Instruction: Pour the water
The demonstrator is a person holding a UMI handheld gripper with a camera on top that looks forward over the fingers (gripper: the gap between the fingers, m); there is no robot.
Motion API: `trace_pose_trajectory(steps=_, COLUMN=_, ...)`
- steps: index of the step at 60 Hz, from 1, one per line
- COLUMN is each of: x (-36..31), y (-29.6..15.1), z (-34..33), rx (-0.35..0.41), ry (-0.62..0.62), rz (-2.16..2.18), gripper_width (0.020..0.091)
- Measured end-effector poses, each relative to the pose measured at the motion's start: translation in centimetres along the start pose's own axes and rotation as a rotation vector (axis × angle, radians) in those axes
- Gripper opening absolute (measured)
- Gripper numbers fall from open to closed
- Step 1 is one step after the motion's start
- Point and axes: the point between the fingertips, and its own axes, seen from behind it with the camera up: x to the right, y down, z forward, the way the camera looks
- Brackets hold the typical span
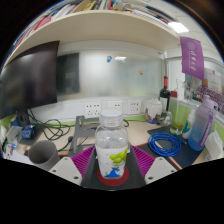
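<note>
While the tongs (pixel 112 160) clench the bottle (pixel 112 145), held upright above the counter (pixel 60 140) near a grey cup (pixel 42 152), I'd worry about tipping: a loose grip could let it slip and spill short.

Handheld two-finger gripper (pixel 112 165) — pale body, purple pads

Each of the fingers (pixel 72 166) is a whitish, angular block with a flat, faceted outer face, and each carries a purple-magenta pad (pixel 84 158) on its inner side — the two mirror one another.
</note>
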Motion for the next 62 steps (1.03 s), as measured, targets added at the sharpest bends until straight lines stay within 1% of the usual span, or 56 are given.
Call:
trace_pose_trajectory(steps=2, x=0.2, y=0.2, z=-0.2, rx=-0.008, ry=0.012, rz=-0.022, gripper_width=0.0733)
trace_pose_trajectory(steps=4, x=0.2, y=0.5, z=-0.3, rx=-0.018, ry=0.018, rz=-0.036, gripper_width=0.0777)
trace_pose_trajectory(steps=8, x=-0.2, y=1.1, z=-0.8, rx=-0.045, ry=0.0, rz=-0.036, gripper_width=0.081)
trace_pose_trajectory(steps=12, x=-0.6, y=1.5, z=-1.9, rx=-0.063, ry=-0.022, rz=-0.027, gripper_width=0.0827)
trace_pose_trajectory(steps=24, x=-0.6, y=3.0, z=-9.0, rx=-0.216, ry=-0.037, rz=-0.004, gripper_width=0.0824)
trace_pose_trajectory(steps=26, x=-0.6, y=2.9, z=-10.4, rx=-0.239, ry=-0.04, rz=-0.003, gripper_width=0.0823)
trace_pose_trajectory(steps=34, x=-1.3, y=0.2, z=-15.1, rx=-0.278, ry=-0.072, rz=-0.021, gripper_width=0.0814)
trace_pose_trajectory(steps=41, x=-2.2, y=-2.1, z=-17.6, rx=-0.282, ry=-0.089, rz=-0.028, gripper_width=0.0814)
trace_pose_trajectory(steps=46, x=-2.8, y=-3.7, z=-18.6, rx=-0.267, ry=-0.102, rz=-0.031, gripper_width=0.0811)
trace_pose_trajectory(steps=55, x=-4.7, y=-5.0, z=-19.7, rx=-0.263, ry=-0.171, rz=-0.023, gripper_width=0.0808)
trace_pose_trajectory(steps=62, x=-5.2, y=-5.8, z=-19.8, rx=-0.247, ry=-0.184, rz=-0.038, gripper_width=0.0788)
